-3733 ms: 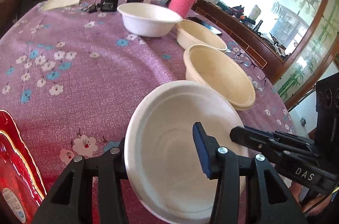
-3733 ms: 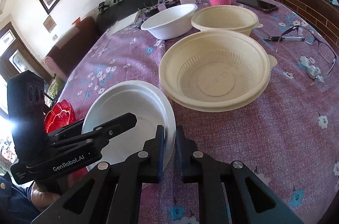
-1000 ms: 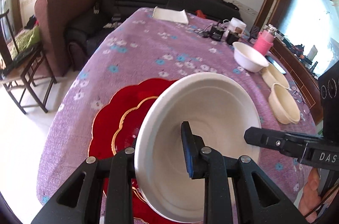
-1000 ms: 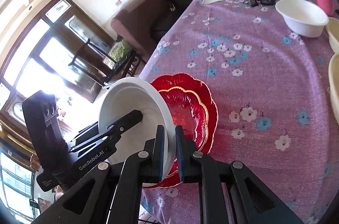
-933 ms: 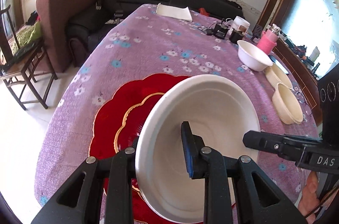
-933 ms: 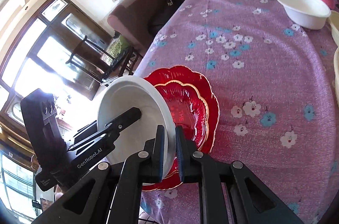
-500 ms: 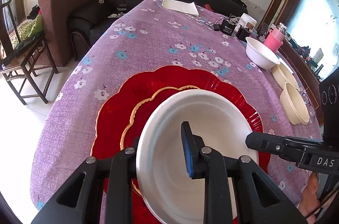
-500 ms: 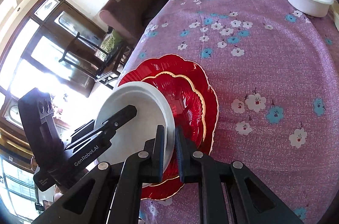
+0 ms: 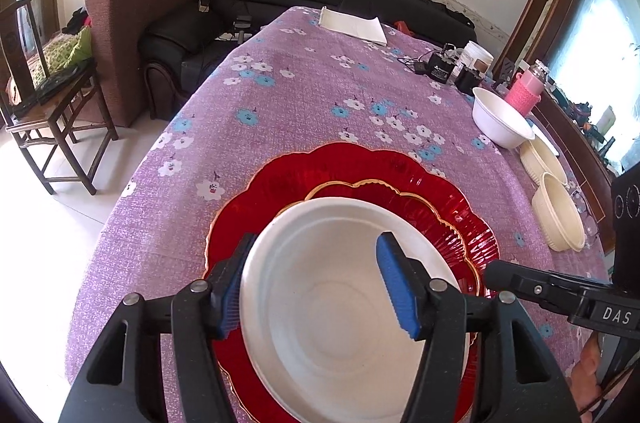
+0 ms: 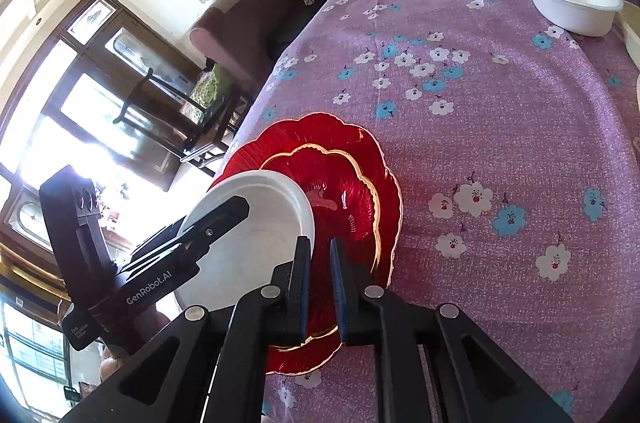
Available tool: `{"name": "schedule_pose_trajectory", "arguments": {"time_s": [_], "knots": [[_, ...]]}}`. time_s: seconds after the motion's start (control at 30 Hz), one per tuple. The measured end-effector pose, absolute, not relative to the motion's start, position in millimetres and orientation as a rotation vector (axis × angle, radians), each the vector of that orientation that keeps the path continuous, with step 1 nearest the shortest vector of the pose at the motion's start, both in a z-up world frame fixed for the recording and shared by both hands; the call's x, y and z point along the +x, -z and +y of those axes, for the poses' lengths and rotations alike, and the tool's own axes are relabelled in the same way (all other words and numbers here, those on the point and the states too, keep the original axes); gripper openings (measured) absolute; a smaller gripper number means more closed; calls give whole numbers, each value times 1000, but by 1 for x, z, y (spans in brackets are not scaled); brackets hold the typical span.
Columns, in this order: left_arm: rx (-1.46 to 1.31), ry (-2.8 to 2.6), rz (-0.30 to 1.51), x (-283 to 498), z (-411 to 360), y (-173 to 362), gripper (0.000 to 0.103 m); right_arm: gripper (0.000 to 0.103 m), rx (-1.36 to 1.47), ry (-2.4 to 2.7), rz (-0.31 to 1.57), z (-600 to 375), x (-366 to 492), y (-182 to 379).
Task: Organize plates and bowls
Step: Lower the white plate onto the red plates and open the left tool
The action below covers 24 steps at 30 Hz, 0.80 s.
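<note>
Resting white plate (image 9: 340, 303) on stacked red plates (image 9: 420, 175), left gripper (image 9: 316, 283) just opening wide, right gripper (image 10: 318, 263) pinching rim; risking dragging it sideways off if pulling away clamped.

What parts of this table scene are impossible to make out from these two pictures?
- Near edge of the white plate, left wrist view: covered by the left gripper, jaws just opened.
- Centre of the red plates, both views: under the white plate.
- Whether the right gripper pinches the white plate's rim: its own fingers block it.
- Cream bowls: contents too small; cut off in right view.
- Black gadgets: too small.
</note>
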<state>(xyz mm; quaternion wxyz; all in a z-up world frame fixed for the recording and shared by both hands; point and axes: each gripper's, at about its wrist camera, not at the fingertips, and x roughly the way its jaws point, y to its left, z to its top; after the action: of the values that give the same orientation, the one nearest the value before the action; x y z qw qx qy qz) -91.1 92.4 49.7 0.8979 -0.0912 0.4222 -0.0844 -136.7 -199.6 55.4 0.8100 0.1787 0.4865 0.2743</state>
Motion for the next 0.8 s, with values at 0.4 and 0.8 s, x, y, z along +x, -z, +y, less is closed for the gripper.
{"name": "schedule_pose_trajectory", "arguments": {"time_s": [0.4, 0.8], "knots": [[-109, 143, 854, -91, 79, -50, 67, 12, 400, -572, 932, -225, -158, -80], [-103, 123, 772, -109, 75, -81, 75, 12, 467, -516, 853, -271, -175, -94]]}}
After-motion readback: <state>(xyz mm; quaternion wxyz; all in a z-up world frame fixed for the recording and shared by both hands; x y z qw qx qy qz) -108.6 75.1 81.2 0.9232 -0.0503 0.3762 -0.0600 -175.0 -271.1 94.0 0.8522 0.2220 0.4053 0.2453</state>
